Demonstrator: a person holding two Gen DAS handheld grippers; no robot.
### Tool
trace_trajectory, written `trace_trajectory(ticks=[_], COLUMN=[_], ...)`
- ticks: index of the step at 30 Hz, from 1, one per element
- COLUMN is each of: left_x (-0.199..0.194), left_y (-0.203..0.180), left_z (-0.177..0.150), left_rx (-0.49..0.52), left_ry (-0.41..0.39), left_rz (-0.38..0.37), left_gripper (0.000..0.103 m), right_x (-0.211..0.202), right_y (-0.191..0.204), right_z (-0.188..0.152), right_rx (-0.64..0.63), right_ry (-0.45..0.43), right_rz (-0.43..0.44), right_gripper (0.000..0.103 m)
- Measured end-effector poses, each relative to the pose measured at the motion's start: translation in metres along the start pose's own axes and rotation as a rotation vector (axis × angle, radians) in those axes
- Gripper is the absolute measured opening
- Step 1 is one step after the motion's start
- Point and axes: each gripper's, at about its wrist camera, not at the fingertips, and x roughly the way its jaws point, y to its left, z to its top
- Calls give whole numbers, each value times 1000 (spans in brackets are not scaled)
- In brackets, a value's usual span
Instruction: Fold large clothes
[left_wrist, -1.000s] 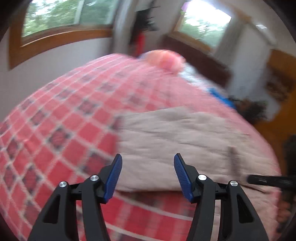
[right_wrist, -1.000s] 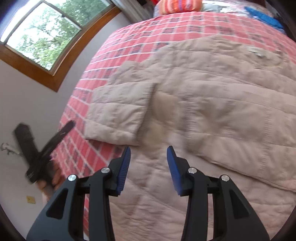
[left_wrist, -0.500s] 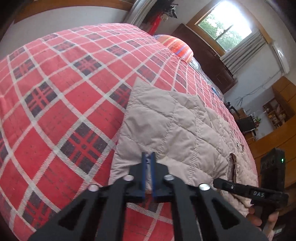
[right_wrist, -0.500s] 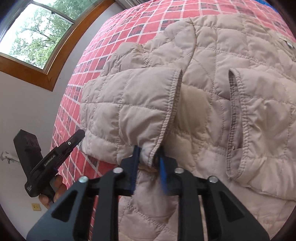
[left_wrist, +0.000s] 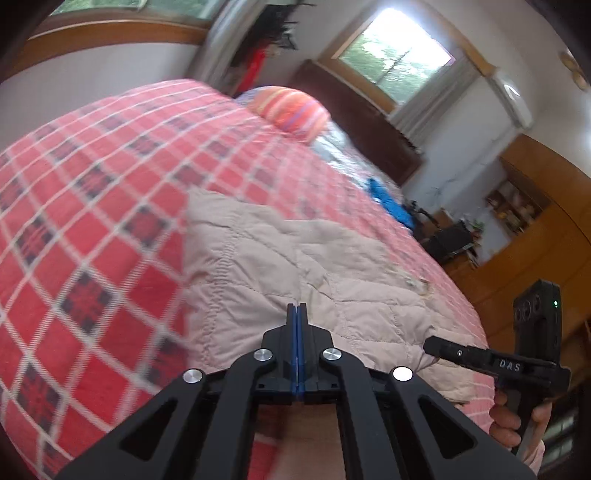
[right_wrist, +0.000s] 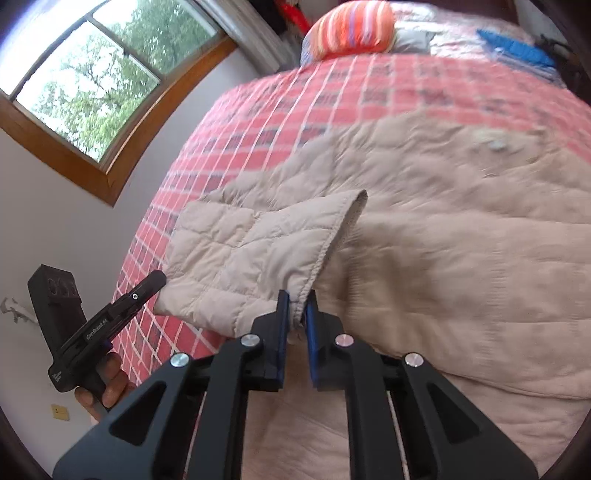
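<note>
A beige quilted jacket (right_wrist: 461, 236) lies spread on a bed with a red checked cover (right_wrist: 295, 92). One sleeve (right_wrist: 251, 251) is folded over the body and held up off it. My right gripper (right_wrist: 295, 308) is shut on the sleeve's stitched cuff edge. My left gripper (left_wrist: 296, 314) is shut, pads together, at the jacket's (left_wrist: 295, 266) near edge. In the right wrist view the left gripper (right_wrist: 157, 277) has its tip at the sleeve's outer corner. The right gripper (left_wrist: 430, 345) shows in the left wrist view, its tip on the jacket's edge.
A striped orange pillow (right_wrist: 351, 27) and a blue cloth (right_wrist: 517, 48) lie at the head of the bed. Windows (right_wrist: 88, 77) line the wall on the left. Wooden cabinets (left_wrist: 524, 236) stand past the bed's right side. A hand (right_wrist: 107, 384) holds each gripper.
Both grippers came down open onto the sleeve, closed on it, and have since lifted it; the views have pulled back from the jacket.
</note>
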Motion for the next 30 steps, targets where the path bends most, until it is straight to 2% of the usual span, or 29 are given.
trace_trajectory(ticks=[9, 16, 20, 24, 27, 30], left_x=[47, 91, 127, 158, 162, 147], left_y=[-102, -175, -204, -210, -207, -202], left_z=[-18, -50, -78, -101, -110, -110], left_rx=[118, 221, 267, 285, 292, 299], left_ry=[54, 76, 134, 199, 232, 279], left_rz=[-83, -95, -78, -34, -25, -83], left_gripper=[0, 0, 0, 0, 0, 1], right_x=[-94, -137, -144, -134, -113, -101], right_y=[-76, -131, -169, -203, -224, -233], right_z=[-13, -32, -48, -60, -69, -74], right_rx=[70, 120, 170, 228, 265, 268], right_ry=[-137, -216, -221, -190, -145, -118], right_rz=[-92, -190, -220, -244, -259, -274], right_gripper=[8, 8, 8, 8, 8, 12])
